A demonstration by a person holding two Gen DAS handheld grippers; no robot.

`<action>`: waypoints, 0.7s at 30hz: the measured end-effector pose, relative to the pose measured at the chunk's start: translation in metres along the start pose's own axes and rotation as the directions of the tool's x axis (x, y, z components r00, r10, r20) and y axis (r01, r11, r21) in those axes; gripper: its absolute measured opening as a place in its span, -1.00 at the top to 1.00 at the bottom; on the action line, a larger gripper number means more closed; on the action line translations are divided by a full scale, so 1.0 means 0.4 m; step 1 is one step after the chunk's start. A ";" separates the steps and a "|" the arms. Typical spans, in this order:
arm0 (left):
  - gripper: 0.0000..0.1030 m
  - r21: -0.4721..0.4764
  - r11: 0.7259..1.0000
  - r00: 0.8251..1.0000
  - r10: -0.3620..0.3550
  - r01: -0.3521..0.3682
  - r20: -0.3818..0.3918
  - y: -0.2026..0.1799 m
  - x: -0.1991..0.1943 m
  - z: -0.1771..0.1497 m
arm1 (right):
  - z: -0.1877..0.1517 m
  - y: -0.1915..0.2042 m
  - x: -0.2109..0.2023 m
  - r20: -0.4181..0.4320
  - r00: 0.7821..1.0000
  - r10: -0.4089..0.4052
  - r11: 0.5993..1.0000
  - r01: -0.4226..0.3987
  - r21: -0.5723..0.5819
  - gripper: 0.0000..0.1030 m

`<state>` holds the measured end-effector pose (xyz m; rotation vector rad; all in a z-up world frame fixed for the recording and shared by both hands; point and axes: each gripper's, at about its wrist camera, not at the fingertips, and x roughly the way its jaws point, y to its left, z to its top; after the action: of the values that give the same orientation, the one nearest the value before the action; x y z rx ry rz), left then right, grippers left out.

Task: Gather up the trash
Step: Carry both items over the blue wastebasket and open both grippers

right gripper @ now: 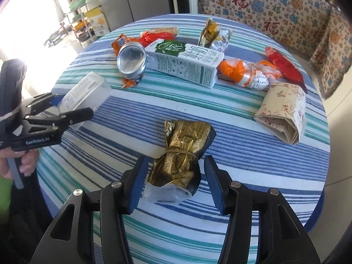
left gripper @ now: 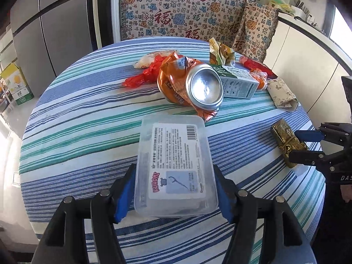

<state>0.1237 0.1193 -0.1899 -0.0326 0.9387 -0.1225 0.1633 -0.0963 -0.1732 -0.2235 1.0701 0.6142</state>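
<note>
My left gripper (left gripper: 175, 192) is shut on a clear plastic floss-pick box (left gripper: 176, 165) with a white label, held just above the striped table; the box also shows in the right wrist view (right gripper: 87, 94). My right gripper (right gripper: 173, 186) is open with its fingers on either side of a gold foil packet (right gripper: 182, 154) tied with a rubber band, lying on the table; a gap shows on the right side. The packet also shows in the left wrist view (left gripper: 286, 142). Further back lie a crushed can (left gripper: 204, 87), a milk carton (right gripper: 187, 62) and orange and red wrappers (left gripper: 149, 72).
The round table with a blue and green striped cloth (left gripper: 77, 132) carries a folded floral paper (right gripper: 283, 112) at the right. A patterned blanket (left gripper: 182, 11) hangs behind. A grey fridge (left gripper: 48, 22) stands at the left, white counters at the right.
</note>
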 end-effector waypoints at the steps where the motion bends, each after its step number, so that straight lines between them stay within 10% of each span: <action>1: -0.28 0.007 1.000 1.000 0.005 -0.005 -0.002 -0.002 0.002 0.001 | 0.004 0.002 -0.001 0.000 1.000 -0.001 1.000 0.001 0.003 -0.11; 5: -0.28 0.010 1.000 1.000 0.010 -0.010 0.019 -0.006 -0.004 0.002 | 0.029 0.009 0.018 -0.018 1.000 -0.016 1.000 0.016 0.009 -0.10; 7: -0.24 0.010 1.000 0.999 -0.002 0.002 0.035 -0.002 -0.015 0.003 | 0.032 0.017 0.026 -0.032 0.998 -0.051 0.999 0.051 -0.009 0.38; 21: -0.24 -0.011 0.999 0.997 -0.049 0.049 0.052 -0.035 -0.049 -0.010 | -0.018 -0.014 -0.011 -0.014 0.999 -0.033 0.999 0.033 -0.020 0.39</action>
<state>0.1076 0.1080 -0.1753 -0.0696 0.8874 -0.1606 0.1596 -0.1057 -0.1734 -0.2626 1.0723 0.5942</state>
